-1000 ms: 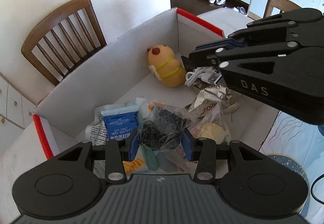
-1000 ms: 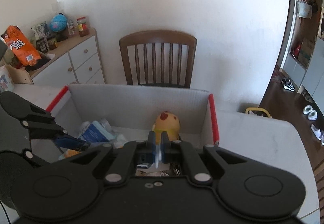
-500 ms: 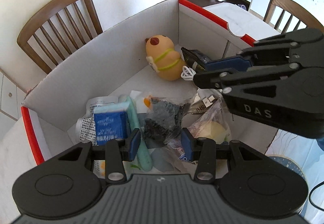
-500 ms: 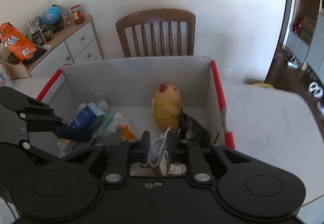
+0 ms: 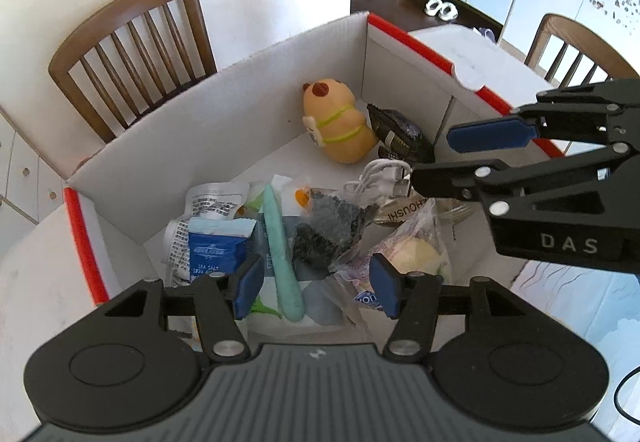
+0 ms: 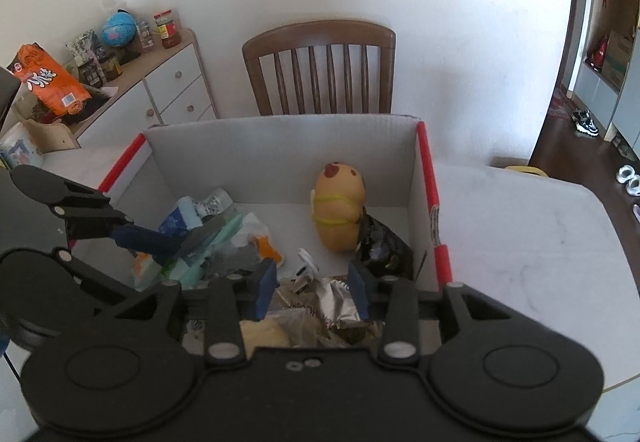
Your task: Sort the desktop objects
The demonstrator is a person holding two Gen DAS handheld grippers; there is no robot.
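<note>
A white cardboard box [image 5: 208,146] with red edges holds the sorted things: a yellow plush toy [image 5: 338,122], a dark snack packet [image 5: 400,134], a white cable [image 5: 384,176], a clear bag of dark bits [image 5: 328,230], a teal tube [image 5: 280,250] and a blue carton [image 5: 216,250]. My left gripper [image 5: 316,288] is open and empty above the box's near side. My right gripper [image 6: 312,292] is open and empty above the cable [image 6: 304,266], and it shows in the left wrist view [image 5: 452,154]. The plush [image 6: 340,210] stands by the far wall.
A wooden chair [image 6: 320,70] stands behind the box. A white sideboard [image 6: 160,94] with a globe and an orange bag is at the left. The white tabletop [image 6: 520,226] extends right of the box. A second chair [image 5: 572,50] stands at the far right.
My left gripper opened and let the bag of dark bits drop into the box. My right gripper opened and let go of the white cable. Both have lifted back from the box.
</note>
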